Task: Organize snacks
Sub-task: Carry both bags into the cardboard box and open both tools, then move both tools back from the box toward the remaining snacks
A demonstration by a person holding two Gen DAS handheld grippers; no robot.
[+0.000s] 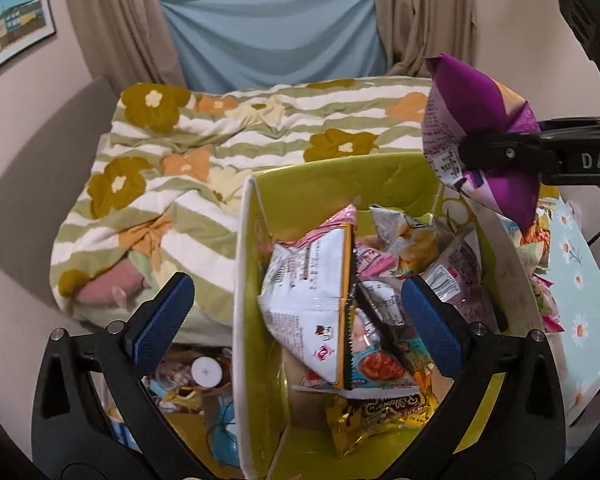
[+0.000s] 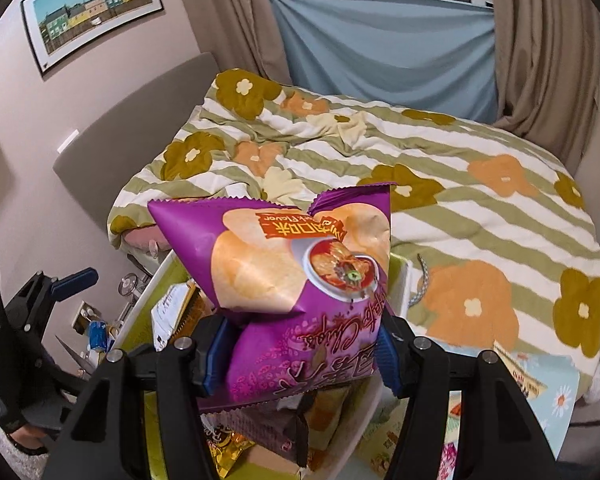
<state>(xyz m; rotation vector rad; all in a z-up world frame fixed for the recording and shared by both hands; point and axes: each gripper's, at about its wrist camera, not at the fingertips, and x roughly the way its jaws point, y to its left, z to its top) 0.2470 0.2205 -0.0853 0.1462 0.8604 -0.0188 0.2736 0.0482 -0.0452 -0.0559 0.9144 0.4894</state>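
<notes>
Left gripper (image 1: 296,320) wide apart, nothing between the blue pads (image 1: 162,320), hanging over the green bin (image 1: 340,176). 1 pad outside the bin's white left wall, the other over the snack pile inside.

Right gripper (image 2: 300,350) clamped on a purple chip bag (image 2: 284,256), pads squeezing its lower end, bag puffed out and upside down, label text inverted. From the left wrist view, same purple bag (image 1: 472,120) held up at the bin's far right corner, above rim level, black fingers (image 1: 512,152) pinching it mid-body.

Inside the bin: white-and-orange packet (image 1: 312,308) on top at centre, tilted; pink-edged packet (image 1: 340,216) behind it; silver packet with chip print (image 1: 412,240) toward the back right; yellow foil packet (image 1: 380,412) at the near end; strawberry-print packet (image 1: 380,368) just above that. All overlapping, loose pile.

More packets (image 1: 540,256) outside the bin's right wall, lying on a light blue daisy-print cloth (image 1: 580,280). Count unclear, partly hidden by the purple bag.

Bin standing right beside the bed, striped flower duvet (image 1: 220,152) behind and to its left. Clutter on the floor (image 1: 192,392) left of the bin: a round white lid, blue items, too cramped to identify. Framed picture (image 2: 92,12) on the wall, curtains (image 2: 548,60) and a blue sheet (image 2: 388,52) over the window at the back.
</notes>
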